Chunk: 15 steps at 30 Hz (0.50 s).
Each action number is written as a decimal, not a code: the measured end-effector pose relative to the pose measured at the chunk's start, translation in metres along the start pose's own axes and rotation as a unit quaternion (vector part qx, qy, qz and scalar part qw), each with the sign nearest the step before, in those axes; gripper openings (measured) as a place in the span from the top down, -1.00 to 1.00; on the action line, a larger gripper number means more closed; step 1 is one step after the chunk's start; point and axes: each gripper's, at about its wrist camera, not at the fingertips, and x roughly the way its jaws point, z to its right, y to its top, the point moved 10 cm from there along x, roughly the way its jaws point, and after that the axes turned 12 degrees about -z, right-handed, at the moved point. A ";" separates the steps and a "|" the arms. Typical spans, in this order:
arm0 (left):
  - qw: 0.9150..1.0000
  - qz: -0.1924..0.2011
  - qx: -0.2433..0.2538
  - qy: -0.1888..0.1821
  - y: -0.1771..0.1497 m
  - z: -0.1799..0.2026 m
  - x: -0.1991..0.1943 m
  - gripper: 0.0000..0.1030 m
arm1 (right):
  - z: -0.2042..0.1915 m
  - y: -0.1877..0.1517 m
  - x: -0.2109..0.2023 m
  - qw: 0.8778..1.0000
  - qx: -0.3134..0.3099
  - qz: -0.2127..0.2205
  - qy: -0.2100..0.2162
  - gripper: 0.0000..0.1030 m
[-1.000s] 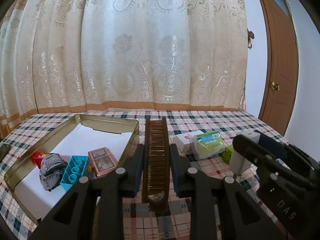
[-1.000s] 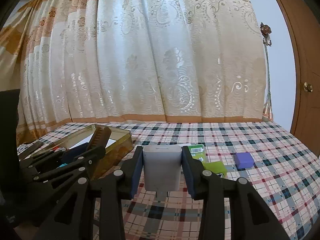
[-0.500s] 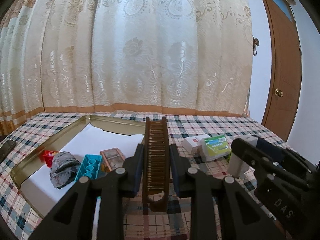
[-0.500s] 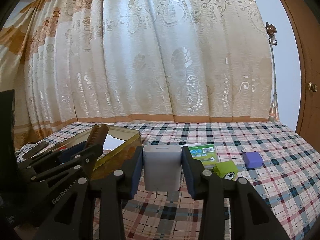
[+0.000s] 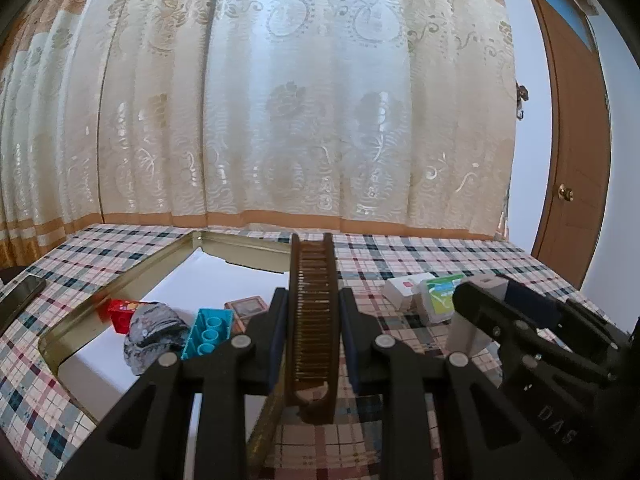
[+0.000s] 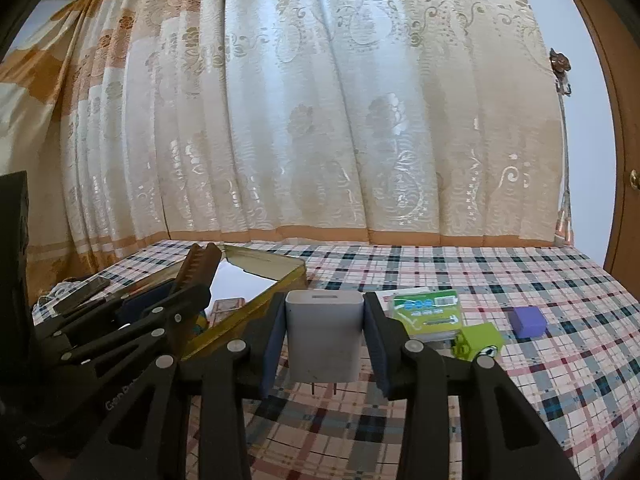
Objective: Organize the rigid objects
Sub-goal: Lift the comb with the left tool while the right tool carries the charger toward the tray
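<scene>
My left gripper (image 5: 313, 304) is shut on a long brown comb (image 5: 312, 312) that sticks out forward above the near right edge of the gold tin tray (image 5: 132, 276). Inside the tray lie a red box (image 5: 120, 312), a grey lump (image 5: 154, 332), a blue brick (image 5: 206, 332) and a small brown framed card (image 5: 248, 306). My right gripper (image 6: 324, 332) is shut on a white charger plug (image 6: 324, 336), prongs pointing down, held above the checked tablecloth. The right gripper also shows at the right in the left wrist view (image 5: 516, 328).
On the cloth right of the tray lie a white box (image 5: 402, 286), a green-labelled packet (image 6: 428, 314), a green cube (image 6: 478, 340) and a purple block (image 6: 528, 320). A phone (image 5: 20, 294) lies at the far left. Curtains hang behind, with a door at the right.
Both grippers have shifted left with their loads; the tray and its contents have slid right in the left wrist view. Both grips are unchanged.
</scene>
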 end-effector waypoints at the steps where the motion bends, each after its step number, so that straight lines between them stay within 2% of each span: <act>1: 1.000 0.000 -0.001 0.000 0.000 -0.001 0.000 0.54 | -0.002 0.000 0.001 1.000 -0.001 0.000 0.001 0.21; 15: 1.000 0.003 -0.014 0.003 -0.002 -0.020 -0.007 0.54 | -0.021 0.002 0.008 1.000 -0.014 -0.003 0.009 0.21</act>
